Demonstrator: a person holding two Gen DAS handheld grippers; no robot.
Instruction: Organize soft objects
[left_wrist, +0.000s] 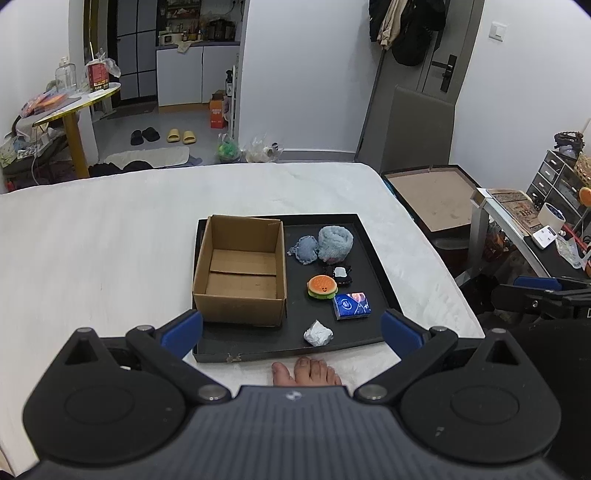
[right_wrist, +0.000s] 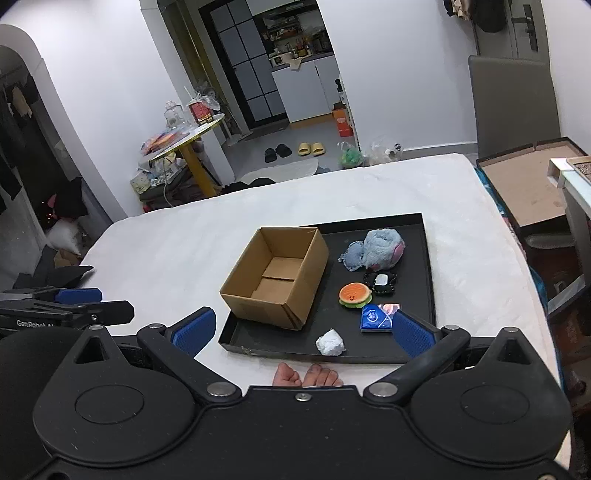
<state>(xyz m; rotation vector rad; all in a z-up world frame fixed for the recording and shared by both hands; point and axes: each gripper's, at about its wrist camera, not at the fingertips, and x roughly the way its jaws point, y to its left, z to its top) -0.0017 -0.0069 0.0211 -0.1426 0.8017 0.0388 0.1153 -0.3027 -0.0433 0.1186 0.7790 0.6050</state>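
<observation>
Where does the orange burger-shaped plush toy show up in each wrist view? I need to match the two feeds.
Left wrist view: the orange burger-shaped plush toy lies right of centre on the black tray, just right of the open cardboard box.
Right wrist view: it lies right of centre, between the box and the blue tissue pack.
Shared landmark: the cardboard box.

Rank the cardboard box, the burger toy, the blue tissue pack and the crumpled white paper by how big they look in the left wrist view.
1. cardboard box, clearly largest.
2. blue tissue pack and burger toy: look alike, unranked.
3. crumpled white paper, slightly smaller, though nearest the camera.
</observation>
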